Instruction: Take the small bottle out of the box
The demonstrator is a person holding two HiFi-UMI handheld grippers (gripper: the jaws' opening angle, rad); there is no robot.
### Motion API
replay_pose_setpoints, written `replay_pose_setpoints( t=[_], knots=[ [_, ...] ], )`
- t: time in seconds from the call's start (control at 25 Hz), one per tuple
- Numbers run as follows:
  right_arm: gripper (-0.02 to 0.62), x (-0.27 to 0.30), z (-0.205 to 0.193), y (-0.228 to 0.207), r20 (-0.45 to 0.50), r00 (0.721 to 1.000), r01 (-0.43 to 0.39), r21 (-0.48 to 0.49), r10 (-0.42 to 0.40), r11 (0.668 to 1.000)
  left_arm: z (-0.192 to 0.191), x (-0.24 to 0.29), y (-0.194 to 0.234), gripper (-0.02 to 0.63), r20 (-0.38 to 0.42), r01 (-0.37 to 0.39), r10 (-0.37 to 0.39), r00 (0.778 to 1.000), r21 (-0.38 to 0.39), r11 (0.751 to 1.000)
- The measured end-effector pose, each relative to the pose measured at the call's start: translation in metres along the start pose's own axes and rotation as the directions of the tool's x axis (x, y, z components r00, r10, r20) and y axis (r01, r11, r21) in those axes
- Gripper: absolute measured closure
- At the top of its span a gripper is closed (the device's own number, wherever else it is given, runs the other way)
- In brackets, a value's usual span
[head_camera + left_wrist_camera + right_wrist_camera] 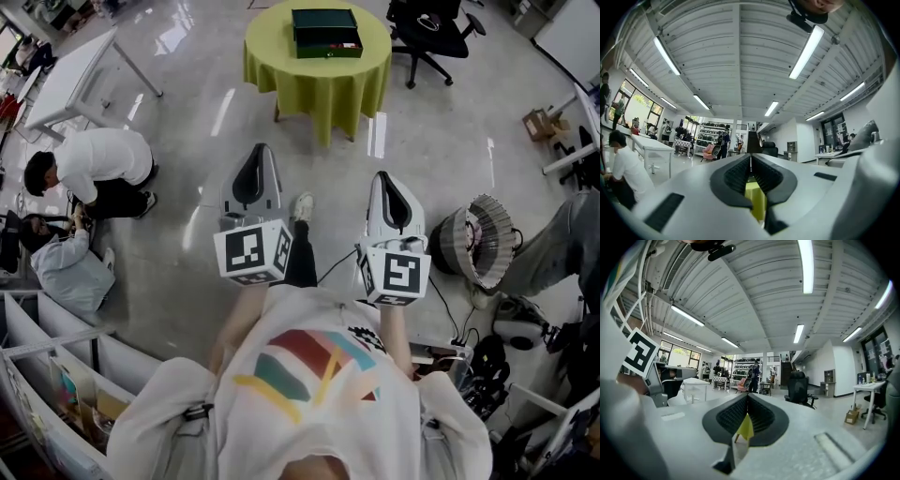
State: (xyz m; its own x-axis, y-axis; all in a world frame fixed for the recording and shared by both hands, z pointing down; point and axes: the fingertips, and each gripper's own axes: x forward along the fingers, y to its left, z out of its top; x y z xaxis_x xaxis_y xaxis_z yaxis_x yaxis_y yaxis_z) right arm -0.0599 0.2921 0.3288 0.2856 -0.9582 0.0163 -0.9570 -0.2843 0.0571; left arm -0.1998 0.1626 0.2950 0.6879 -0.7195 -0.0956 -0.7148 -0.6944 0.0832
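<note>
A dark green box (325, 33) sits on a round table with a yellow-green cloth (319, 70), far ahead across the floor. No small bottle can be made out from here. My left gripper (258, 150) and right gripper (382, 176) are held side by side at waist height, pointing toward that table and well short of it. In the left gripper view the jaws (750, 158) meet at their tips, with only the yellow cloth (755, 199) showing in the gap below. The right gripper (747, 397) is likewise shut on nothing, with the cloth (746, 428) showing beyond it.
A black office chair (427, 33) stands right of the round table. At the left are a white table (70, 80) and two crouching people (98, 173). A round caged fan (478, 242), cables and someone's leg (553, 248) are at the right. Shelving (56, 366) is at the lower left.
</note>
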Motion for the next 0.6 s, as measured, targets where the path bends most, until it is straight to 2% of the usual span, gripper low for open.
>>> replay_pose_setpoints(
  t=[0.32, 0.6],
  knots=[
    [0.591, 0.069, -0.004, -0.033, -0.003, 0.999, 0.048, -0.038, -0.048, 0.998, -0.014, 0.091, 0.013, 0.586, 0.017, 0.037, -0.037, 0.999, -0.029, 0.999],
    [0.591, 0.168, 0.012, -0.066, -0.003, 0.997, 0.081, -0.042, -0.081, 0.996, -0.014, 0.209, 0.029, 0.586, 0.019, 0.078, -0.077, 0.997, -0.012, 0.997]
  ],
)
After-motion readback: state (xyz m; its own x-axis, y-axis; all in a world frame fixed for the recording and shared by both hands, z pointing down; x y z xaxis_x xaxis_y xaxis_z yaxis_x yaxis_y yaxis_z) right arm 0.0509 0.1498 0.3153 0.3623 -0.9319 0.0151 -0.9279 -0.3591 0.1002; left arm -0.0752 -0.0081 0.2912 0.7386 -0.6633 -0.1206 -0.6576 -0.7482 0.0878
